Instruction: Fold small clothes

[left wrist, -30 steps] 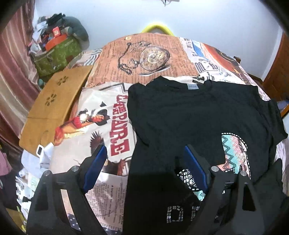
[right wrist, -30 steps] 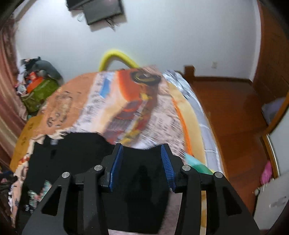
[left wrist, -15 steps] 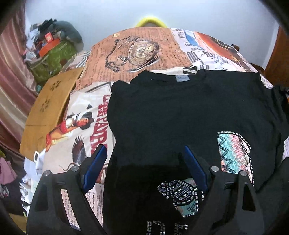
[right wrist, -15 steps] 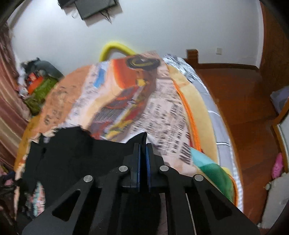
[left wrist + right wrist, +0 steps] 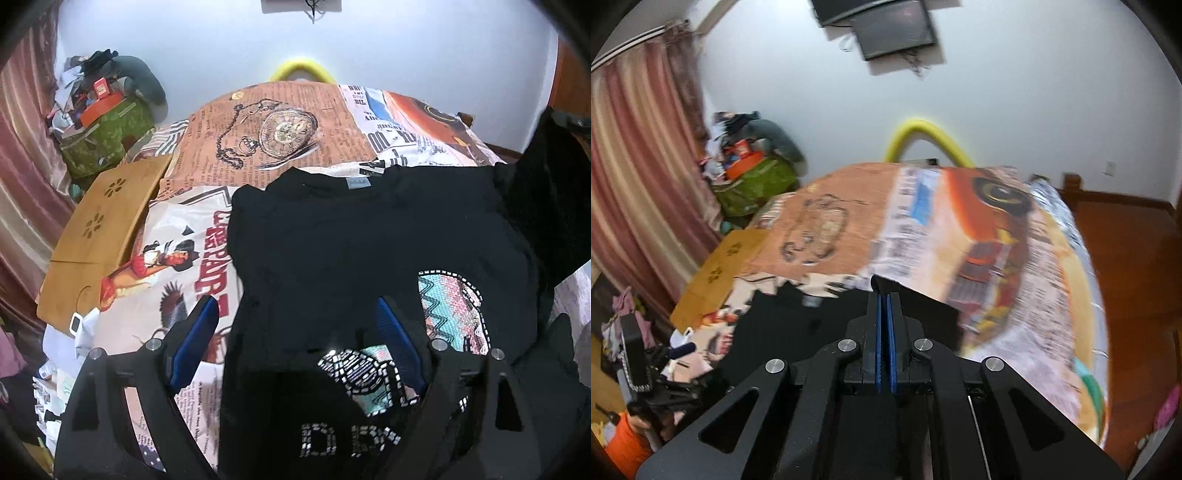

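A black T-shirt [image 5: 369, 243] with a sparkly printed front lies on the bed, collar at the far side. My left gripper [image 5: 295, 332] is open and hovers over the shirt's lower left part, holding nothing. My right gripper [image 5: 885, 299] is shut on the shirt's right sleeve [image 5: 923, 306] and lifts it off the bed. That raised sleeve shows as a dark flap at the right edge of the left wrist view [image 5: 546, 192]. The shirt's body [image 5: 798, 332] spreads to the left below the right gripper.
The bed [image 5: 288, 122] has a printed newspaper-style cover. A wooden lap tray [image 5: 99, 236] lies at its left edge. A green bag with clutter [image 5: 103, 133] stands by the curtain. A yellow hoop [image 5: 923, 136] rises behind the bed. Wooden floor [image 5: 1137, 258] lies to the right.
My right gripper closed on the sleeve and raised it up and leftward. My left gripper stayed open and shifted slightly over the shirt.
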Demonstrator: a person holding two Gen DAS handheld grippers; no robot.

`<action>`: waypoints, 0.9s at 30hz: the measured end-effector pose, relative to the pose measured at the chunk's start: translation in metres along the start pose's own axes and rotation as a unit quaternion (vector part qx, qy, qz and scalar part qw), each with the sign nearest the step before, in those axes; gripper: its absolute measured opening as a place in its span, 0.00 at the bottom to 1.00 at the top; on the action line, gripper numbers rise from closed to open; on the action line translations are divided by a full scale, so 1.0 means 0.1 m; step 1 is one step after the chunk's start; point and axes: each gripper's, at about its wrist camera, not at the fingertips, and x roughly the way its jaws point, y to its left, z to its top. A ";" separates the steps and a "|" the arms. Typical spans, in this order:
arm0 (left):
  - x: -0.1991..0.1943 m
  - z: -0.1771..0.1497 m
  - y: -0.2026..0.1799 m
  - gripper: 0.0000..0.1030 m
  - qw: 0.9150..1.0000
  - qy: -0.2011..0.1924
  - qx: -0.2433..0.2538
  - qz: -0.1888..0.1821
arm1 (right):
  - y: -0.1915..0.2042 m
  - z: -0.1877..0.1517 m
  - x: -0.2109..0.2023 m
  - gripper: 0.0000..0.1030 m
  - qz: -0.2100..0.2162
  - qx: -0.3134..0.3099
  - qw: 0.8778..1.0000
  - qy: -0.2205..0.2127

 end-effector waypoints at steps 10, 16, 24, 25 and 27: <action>-0.05 -0.04 0.16 0.84 1.000 0.009 -0.009 -0.003 | 0.80 -0.14 0.73 0.06 0.066 -0.021 0.996 0.062; -0.03 0.03 0.01 0.84 1.000 0.014 -0.007 -0.020 | 0.64 -0.21 0.55 0.22 0.048 -0.030 0.997 0.050; 0.16 0.28 -0.58 0.84 0.995 0.035 0.010 -0.089 | 0.04 -0.39 0.20 0.31 -0.033 -0.038 0.998 0.040; 0.22 0.31 -0.67 0.83 0.994 0.042 0.013 -0.098 | -0.03 -0.44 0.18 0.32 -0.040 -0.039 0.997 0.044; 0.35 0.36 -0.87 0.80 0.992 0.059 0.019 -0.115 | -0.13 -0.54 0.16 0.32 -0.050 -0.044 0.996 0.052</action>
